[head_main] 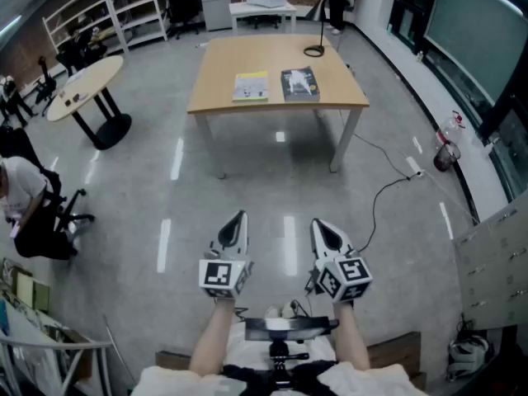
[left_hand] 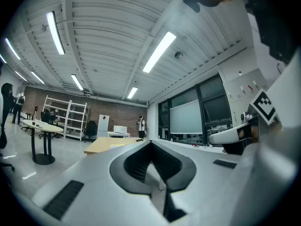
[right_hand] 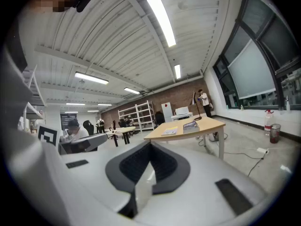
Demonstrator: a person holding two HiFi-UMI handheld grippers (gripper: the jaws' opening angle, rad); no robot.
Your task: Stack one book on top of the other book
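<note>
Lying apart on the far table [head_main: 216,73]: yellow book [head_main: 250,87] left, dark book [head_main: 299,84] right; left gripper [head_main: 232,231] and right gripper [head_main: 327,234] near, both closed, empty.

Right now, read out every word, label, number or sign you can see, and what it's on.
No text is readable.
Yellow book: cover print too small to read.
Dark book: cover print too small to read.
Left claw, right claw: square marker patterns only, no letters.
</note>
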